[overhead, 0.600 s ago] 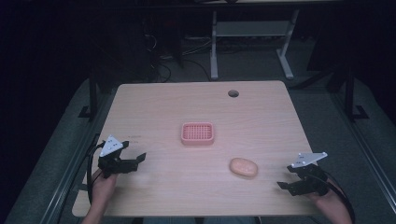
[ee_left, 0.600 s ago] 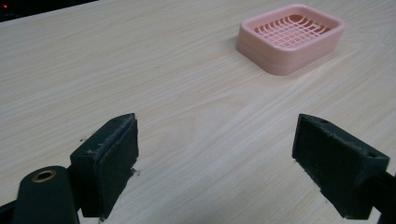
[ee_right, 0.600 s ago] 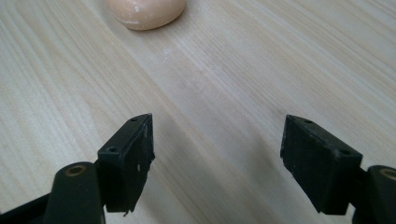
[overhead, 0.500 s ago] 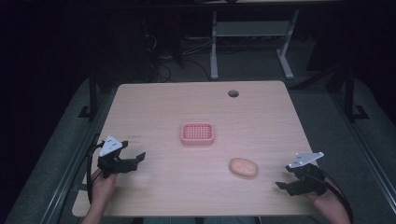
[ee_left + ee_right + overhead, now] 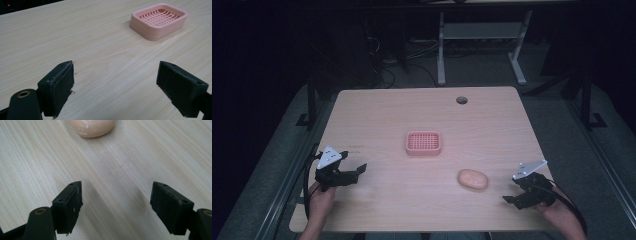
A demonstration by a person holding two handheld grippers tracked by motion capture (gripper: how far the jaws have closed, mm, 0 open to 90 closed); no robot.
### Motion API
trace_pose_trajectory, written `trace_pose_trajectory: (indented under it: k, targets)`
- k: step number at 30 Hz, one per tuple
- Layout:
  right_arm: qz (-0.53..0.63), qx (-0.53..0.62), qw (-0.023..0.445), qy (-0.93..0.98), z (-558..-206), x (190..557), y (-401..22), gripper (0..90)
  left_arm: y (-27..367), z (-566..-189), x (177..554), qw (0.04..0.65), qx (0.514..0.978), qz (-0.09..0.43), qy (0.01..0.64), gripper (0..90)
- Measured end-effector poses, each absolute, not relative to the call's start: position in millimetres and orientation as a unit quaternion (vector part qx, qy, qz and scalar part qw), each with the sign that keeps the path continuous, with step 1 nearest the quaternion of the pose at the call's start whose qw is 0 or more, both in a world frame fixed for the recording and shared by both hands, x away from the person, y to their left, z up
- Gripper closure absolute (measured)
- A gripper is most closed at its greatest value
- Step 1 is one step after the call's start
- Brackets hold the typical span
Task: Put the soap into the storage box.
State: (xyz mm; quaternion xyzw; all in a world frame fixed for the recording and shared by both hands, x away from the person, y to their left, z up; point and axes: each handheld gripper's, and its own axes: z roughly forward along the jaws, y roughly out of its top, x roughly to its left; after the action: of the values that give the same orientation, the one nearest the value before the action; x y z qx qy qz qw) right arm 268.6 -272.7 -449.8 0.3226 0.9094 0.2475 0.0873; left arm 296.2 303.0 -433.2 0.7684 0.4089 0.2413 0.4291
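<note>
Both grippers' jaws apart, empty: left gripper [image 5: 353, 173] low over table [image 5: 377, 115] near left edge, right gripper [image 5: 517, 193] near right corner. Pink soap dish [image 5: 423, 142] mid-table; peach soap bar [image 5: 472, 178] just ahead of right gripper, nothing between.

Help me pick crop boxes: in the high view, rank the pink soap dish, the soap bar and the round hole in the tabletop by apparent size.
1. Pink soap dish, largest.
2. Soap bar, clearly smaller, though nearer the camera.
3. Round hole, smallest; it is farthest away, but the gap looks too wide for that to matter.
</note>
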Motion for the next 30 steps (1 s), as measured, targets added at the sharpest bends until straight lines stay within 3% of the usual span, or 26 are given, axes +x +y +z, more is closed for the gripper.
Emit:
trace_pose_trajectory:
  k: [30]
  targets:
    - [0.201,0.259,0.074,0.942,-430,293,-231,26.3,307,-432,296,0.430,0.767,0.243,0.410,14.2]
